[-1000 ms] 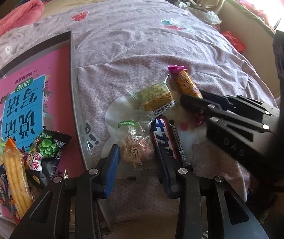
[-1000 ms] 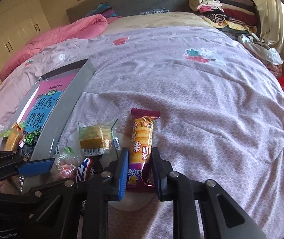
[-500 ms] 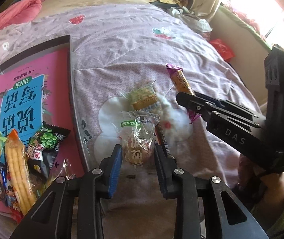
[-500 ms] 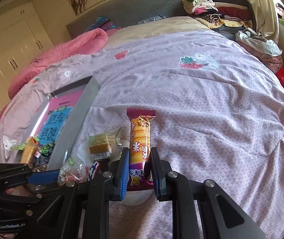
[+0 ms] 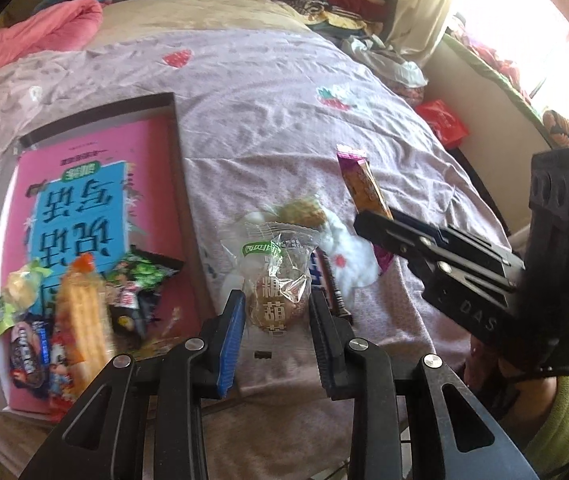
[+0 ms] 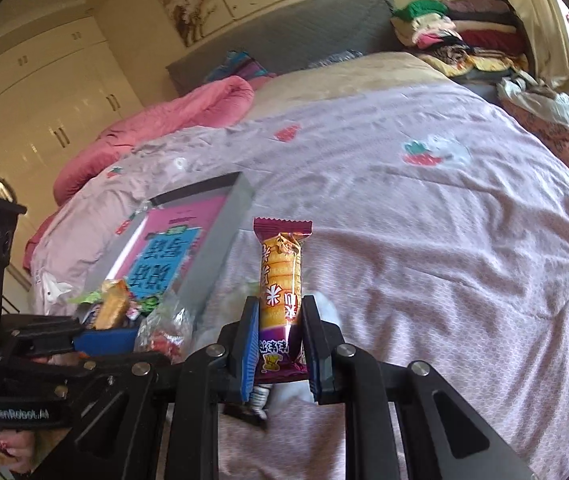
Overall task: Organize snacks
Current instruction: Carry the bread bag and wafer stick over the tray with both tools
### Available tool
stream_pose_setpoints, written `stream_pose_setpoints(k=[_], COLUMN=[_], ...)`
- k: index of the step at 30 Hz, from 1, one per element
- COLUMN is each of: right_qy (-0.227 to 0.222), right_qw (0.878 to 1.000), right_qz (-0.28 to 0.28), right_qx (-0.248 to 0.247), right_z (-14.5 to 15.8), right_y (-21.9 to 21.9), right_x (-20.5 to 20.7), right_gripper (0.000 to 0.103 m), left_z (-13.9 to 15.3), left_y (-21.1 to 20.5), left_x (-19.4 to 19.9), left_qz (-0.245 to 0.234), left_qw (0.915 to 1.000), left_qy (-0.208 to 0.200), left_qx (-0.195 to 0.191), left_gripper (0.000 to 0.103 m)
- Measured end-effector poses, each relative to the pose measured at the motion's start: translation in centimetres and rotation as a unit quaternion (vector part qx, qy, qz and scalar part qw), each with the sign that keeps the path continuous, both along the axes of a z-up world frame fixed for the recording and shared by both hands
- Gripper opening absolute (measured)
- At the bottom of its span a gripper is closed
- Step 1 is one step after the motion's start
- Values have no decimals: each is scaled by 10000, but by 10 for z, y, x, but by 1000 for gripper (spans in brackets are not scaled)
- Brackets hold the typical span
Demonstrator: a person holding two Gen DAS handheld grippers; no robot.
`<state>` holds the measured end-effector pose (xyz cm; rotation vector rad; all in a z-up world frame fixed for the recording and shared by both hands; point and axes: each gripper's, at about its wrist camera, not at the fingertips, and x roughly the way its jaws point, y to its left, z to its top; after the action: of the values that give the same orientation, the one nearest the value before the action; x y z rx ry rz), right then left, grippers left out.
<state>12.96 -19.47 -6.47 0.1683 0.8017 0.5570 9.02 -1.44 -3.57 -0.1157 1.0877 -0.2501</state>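
Left claw [image 5: 274, 316] grips a clear-wrapped round cake [image 5: 278, 300] by its sides, lifted off the bed [image 5: 284, 92]. Right claw [image 6: 278, 344] is clamped on a long orange biscuit pack [image 6: 282, 276], held upright by its lower end. The box [image 5: 176, 152] with sorted snacks sits at the bed's left edge. Risk: slick wrappers may slip; the tall pack could pivot and drop short of the box.
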Motion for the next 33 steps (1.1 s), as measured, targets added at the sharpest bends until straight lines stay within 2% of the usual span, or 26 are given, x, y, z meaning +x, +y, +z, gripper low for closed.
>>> stream_pose_setpoints(k=[9,20,33], right_qy=[-55,-156,-166], right_qw=[9992,9958,9924], right_qz=[389,890,1222], right_qx=[57,124,16], right_z=[9,22,26], right_y=[28,67,104], right_x=[-16,-41,-57], right_gripper=[21,21,21], left_z=[15,28,20], left_y=[44,108,167], left_x=[-11,-25,-42], left_qz=[446,1143,1729], left_qw=[9989,9929,9846], left_qy=[-156,-311,-237], left_qx=[-52,-56,-40], left_gripper=[33,33,33])
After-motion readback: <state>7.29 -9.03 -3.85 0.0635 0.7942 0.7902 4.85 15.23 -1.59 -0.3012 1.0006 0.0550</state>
